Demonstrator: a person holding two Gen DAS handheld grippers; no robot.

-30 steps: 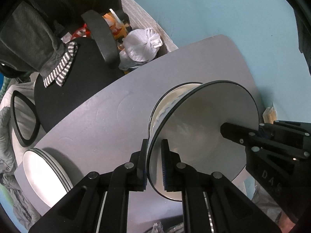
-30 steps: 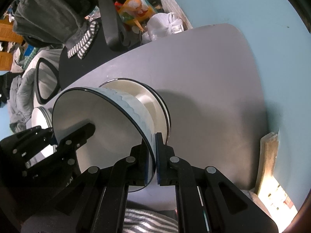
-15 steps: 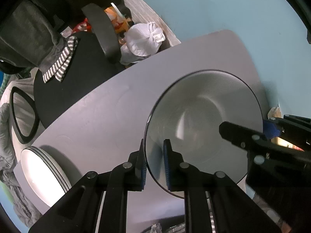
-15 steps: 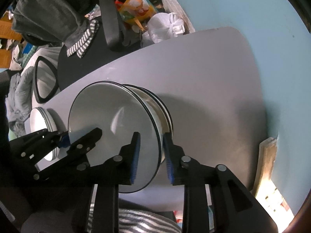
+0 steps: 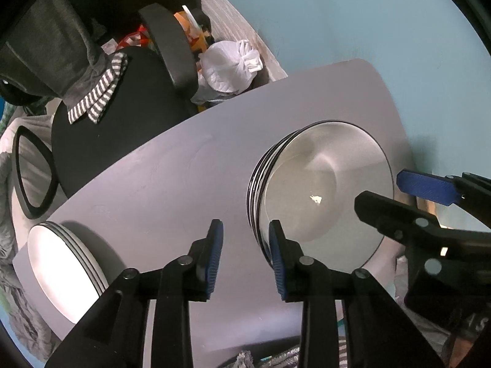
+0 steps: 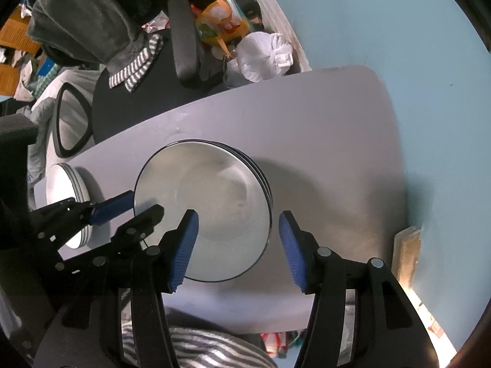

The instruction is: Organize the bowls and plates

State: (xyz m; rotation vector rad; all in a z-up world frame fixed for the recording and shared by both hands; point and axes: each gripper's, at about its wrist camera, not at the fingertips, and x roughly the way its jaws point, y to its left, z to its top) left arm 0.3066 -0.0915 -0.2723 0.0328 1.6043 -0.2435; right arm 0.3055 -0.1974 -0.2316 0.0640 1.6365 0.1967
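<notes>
Below both of your downward-pointing grippers, the stack of white, black-rimmed ceramic bowls [image 6: 211,214] is sitting on the grey table [image 6: 322,159]. Your left gripper [image 5: 245,254] is opening, its blue pads straddling the stack's near rim without pressing it. Your right gripper [image 6: 237,245] is opening wider, its pads standing clear either side of the rim. Beyond your left gripper's outer finger, a stack of white, black-edged plates [image 5: 61,273] is resting on the table corner.

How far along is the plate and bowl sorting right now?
Done: bowl stack nested at the table's middle, plate stack at its corner. In hand: nothing; left hand-held gripper and right hand-held gripper are opening off the top bowl. Left: no loose dishes visible.
</notes>
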